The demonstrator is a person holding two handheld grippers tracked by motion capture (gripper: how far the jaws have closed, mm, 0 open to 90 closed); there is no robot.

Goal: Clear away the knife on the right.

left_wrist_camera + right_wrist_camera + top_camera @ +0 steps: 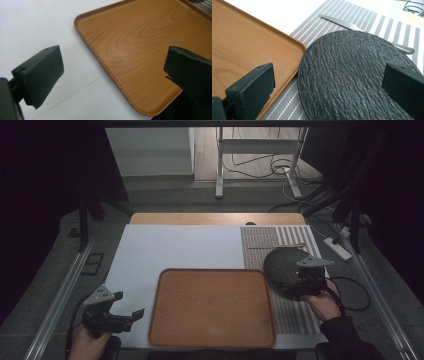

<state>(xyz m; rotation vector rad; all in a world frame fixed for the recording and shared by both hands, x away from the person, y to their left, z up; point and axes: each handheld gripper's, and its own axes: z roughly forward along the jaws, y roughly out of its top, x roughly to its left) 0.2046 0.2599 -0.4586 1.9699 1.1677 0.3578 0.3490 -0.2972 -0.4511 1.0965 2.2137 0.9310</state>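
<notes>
You are holding the left tongs [131, 312] low at the bench's [150, 250] near left corner, jaws standing wide apart and gripping nothing, pointing toward the tray [212, 307]. In the left gripper view the tray's [140, 50] near corner is lying between the jaws, on the white sheet [37, 27].

You are holding the right tongs [295, 282] over the dark plate [284, 265], which is sitting on the striped mat [295, 312] just beside the tray's right edge. In the right gripper view the jaws are standing wide, one over the tray [242, 50], the other over the plate [347, 75]; whether they are touching it, I cannot tell. A knife [367, 31] is lying on the mat [327, 22] beyond the plate.
</notes>
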